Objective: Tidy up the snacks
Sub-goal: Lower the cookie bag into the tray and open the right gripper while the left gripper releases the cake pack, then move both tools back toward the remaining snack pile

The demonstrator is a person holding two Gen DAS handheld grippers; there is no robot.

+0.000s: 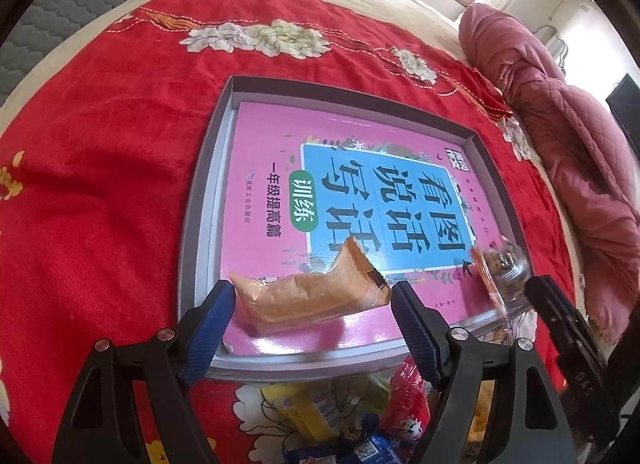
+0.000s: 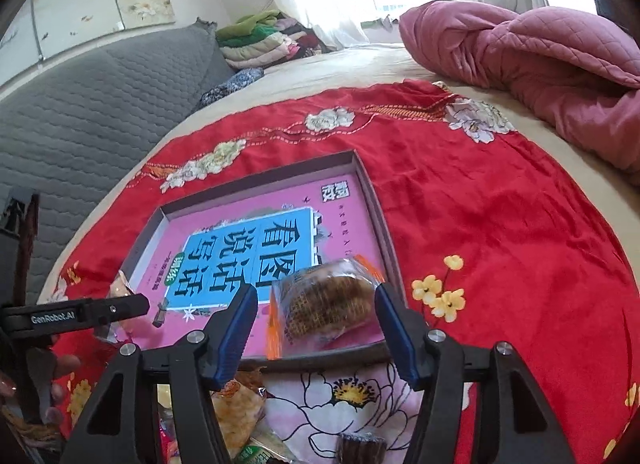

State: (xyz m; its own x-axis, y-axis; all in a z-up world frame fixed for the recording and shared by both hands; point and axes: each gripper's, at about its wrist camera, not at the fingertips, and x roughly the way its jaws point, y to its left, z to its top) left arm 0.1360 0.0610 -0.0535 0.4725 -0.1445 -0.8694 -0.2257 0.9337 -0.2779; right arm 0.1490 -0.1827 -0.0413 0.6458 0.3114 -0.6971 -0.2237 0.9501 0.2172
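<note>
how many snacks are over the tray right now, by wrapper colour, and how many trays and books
Orange-tan wrapped snack, between the left gripper fingers: 1
Clear-wrapped round cake, between the right gripper fingers: 1
Grey tray: 1
Pink book in the tray: 1
Total: 4
The heap of snacks in front of the tray is too hidden to count.
</note>
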